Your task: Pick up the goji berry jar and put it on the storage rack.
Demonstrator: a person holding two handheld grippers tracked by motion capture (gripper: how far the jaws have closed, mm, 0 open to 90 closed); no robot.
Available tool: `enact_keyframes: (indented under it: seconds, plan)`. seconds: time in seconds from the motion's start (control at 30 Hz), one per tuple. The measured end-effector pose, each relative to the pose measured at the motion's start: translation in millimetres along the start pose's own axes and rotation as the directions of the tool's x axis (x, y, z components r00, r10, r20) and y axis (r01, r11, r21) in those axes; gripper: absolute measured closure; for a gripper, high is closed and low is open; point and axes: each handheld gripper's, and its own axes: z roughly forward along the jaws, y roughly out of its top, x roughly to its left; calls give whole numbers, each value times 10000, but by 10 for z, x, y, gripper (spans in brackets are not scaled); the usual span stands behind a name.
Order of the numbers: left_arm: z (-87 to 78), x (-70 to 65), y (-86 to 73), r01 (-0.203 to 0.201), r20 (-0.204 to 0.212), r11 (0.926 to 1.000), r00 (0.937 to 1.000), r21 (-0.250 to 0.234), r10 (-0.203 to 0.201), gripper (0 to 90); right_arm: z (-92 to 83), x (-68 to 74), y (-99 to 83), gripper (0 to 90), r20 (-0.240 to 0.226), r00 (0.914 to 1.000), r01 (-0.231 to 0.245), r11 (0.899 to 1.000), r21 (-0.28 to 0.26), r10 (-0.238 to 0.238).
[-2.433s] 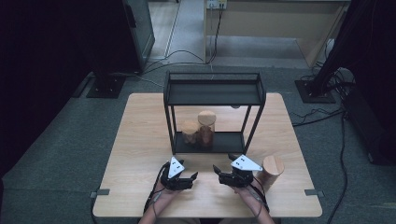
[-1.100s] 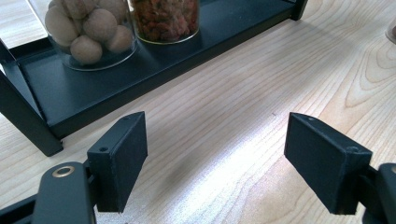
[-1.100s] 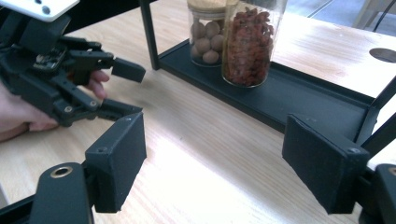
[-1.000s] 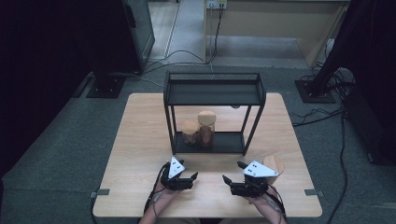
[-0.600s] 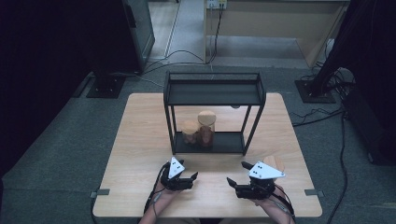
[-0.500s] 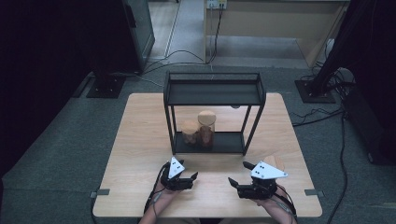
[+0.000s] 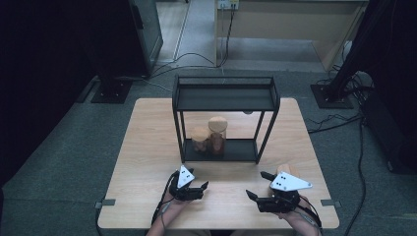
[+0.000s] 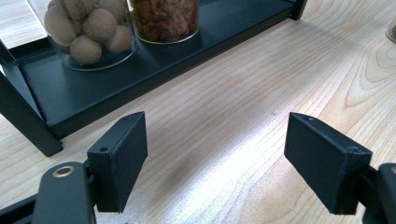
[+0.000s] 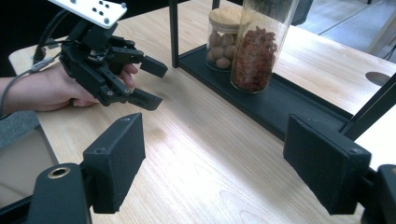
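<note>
On the wooden table (image 7: 147, 147) stands a black metal rack (image 7: 223, 93) with two levels. Seen from the high view, it sits at twelve o'clock from the two hands. On its lower shelf stand two glass jars, just beside each other: a short jar of round brown balls (image 7: 199, 139) and, at three o'clock from it, a taller jar of reddish dried bits (image 7: 217, 134). Both have pale wooden lids and stand upright.

The left gripper (image 7: 195, 189) rests low over the table near the front edge, at about seven o'clock from the rack. Its fingers (image 8: 119, 158) stand apart with bare wood between them, holding nothing; in the left gripper view the rack's lower shelf and the bottoms of both jars lie at eleven to twelve o'clock ahead of it.

The right gripper (image 7: 259, 184) hovers at about five o'clock from the rack, well apart from the left one. Its fingers (image 9: 116, 158) are also spread wide and empty. A third jar with a wooden lid (image 7: 290, 170) stands on the table just behind this gripper, mostly hidden by its grey plate; the fingers point away from it, towards nine o'clock.

In the right gripper view the left gripper (image 9: 152, 81) shows at ten o'clock, held in a hand (image 9: 51, 91) that lies on the table.
</note>
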Motion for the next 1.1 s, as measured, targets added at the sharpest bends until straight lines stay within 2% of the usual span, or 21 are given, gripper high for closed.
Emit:
enact_keyframes:
  seconds: [0.2, 0.37, 0.8, 1.1]
  plan:
    - [-1, -3, -2, -11, -11, 10000, 10000, -14, 11, 214, -99, -30, 2, 206, 119, 9999, 12, 10000, -26, -12]
    - [-1, -3, -2, -21, -7, 10000, 10000, -14, 21, 214, -180, -82, -6, 206, -77, 9997, 240, 9997, -50, -240]
    - [0, -4, 1, -32, -4, 10000, 10000, 3, 32, 214, -293, -115, -26, 206, -40, 9987, 500, 9987, -139, -501]
    - [0, -5, 1, -36, -5, 10000, 10000, 3, 36, 214, -372, -145, -20, 206, -48, 9983, 589, 9983, 11, -589]
